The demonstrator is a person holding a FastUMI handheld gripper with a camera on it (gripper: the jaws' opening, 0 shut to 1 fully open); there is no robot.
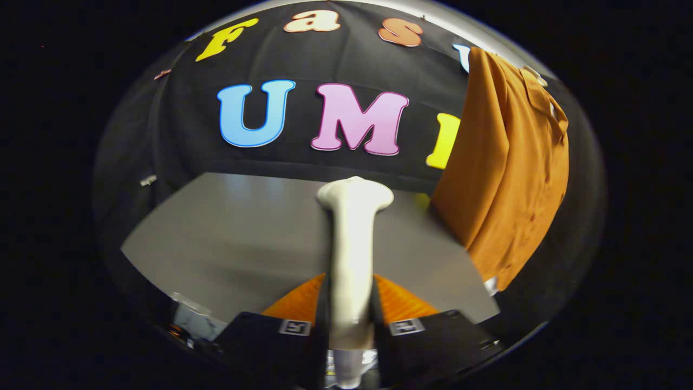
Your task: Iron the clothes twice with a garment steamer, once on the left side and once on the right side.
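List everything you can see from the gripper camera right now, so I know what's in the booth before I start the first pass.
garment steamer: one, cream white, held upright between the tongs, head pointing up and away over the table
shirt: one, orange-brown, buttoned, hanging against the booth wall beyond the table's far right corner, lower hem over the table edge
table: one, grey, ahead of the tongs
booth wall: one, black cloth, behind the table
small clip or tag: one, pale, on the wall beside the table's far left corner; too small to identify
tongs: one pair, shut on the steamer's handle, a finger pressing each side
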